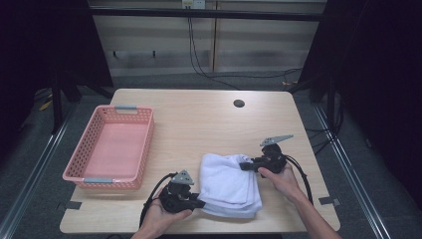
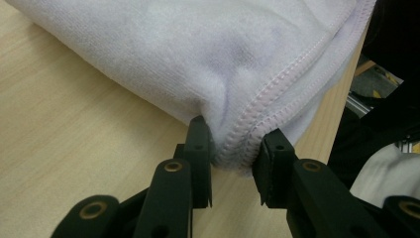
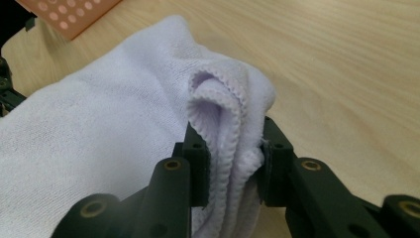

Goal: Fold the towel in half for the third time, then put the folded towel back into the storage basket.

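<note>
A folded white towel (image 1: 229, 185) lies on the wooden table (image 1: 199, 124) near its front edge. My left gripper (image 1: 201, 203) is at the towel's near left corner. In the left gripper view the towel's (image 2: 198, 49) stitched corner is pinched in that gripper (image 2: 233, 148), with both pads pressing on it. My right gripper (image 1: 245, 166) is at the towel's far right corner. Its jaws (image 3: 230, 148) are shut on a bunched fold of the towel (image 3: 99, 139) with the hem curled up between them. A hand holds each gripper.
A pink perforated basket (image 1: 148, 139) with nothing in it stands at the table's left side, and its corner (image 3: 74, 15) appears in the right gripper view. A round cable hole (image 1: 239, 103) sits near the far edge. Bare wood stretches behind the towel.
</note>
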`<state>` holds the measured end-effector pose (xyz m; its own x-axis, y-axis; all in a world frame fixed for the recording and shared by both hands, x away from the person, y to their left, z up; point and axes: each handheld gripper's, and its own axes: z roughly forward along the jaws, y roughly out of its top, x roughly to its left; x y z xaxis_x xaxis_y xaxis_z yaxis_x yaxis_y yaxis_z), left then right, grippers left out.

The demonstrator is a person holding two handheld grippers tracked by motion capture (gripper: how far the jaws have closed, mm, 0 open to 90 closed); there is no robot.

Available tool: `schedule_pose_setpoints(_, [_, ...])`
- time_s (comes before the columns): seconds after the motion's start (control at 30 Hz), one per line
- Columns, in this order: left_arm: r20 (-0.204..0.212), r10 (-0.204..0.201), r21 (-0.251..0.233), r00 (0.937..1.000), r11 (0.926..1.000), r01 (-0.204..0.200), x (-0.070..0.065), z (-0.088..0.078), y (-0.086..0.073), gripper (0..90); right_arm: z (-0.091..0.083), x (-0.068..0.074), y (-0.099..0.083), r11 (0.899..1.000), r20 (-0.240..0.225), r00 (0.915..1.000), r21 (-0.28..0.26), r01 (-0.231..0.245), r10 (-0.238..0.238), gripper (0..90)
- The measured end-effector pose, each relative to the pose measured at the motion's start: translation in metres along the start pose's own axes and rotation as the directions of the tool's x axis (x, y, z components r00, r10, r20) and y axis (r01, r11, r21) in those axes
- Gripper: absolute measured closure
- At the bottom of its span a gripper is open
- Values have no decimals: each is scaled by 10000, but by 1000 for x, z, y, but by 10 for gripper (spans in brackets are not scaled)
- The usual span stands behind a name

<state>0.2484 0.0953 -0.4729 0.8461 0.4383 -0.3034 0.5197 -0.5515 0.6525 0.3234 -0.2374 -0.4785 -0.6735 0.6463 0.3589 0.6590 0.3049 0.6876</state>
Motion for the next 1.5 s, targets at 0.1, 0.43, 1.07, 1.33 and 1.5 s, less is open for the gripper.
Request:
schedule_pose_setpoints(0.1, [-10,-72,-22,10000,10000,72,2,0,-1,712,0,1,5,9999,49,10000,-125,37,-36,708])
schedule_pose_setpoints(0.43, [-131,-34,55,9999,10000,35,4,-8,6,713,4,2,10,10000,114,9999,27,90,-90,708])
schedule_pose_setpoints(1.07, [-356,-306,-636,9989,9976,283,26,-52,23,715,7,5,48,9980,-252,9993,-573,267,-282,709])
schedule_pose_setpoints(1.33, [-588,-217,-562,9980,9982,184,27,-64,26,714,10,12,67,9983,-250,9989,-437,377,-388,710])
schedule_pose_setpoints(1.5, [-860,-288,-625,9959,9978,235,28,-71,25,714,13,19,78,9975,-175,9983,-455,545,-553,711])
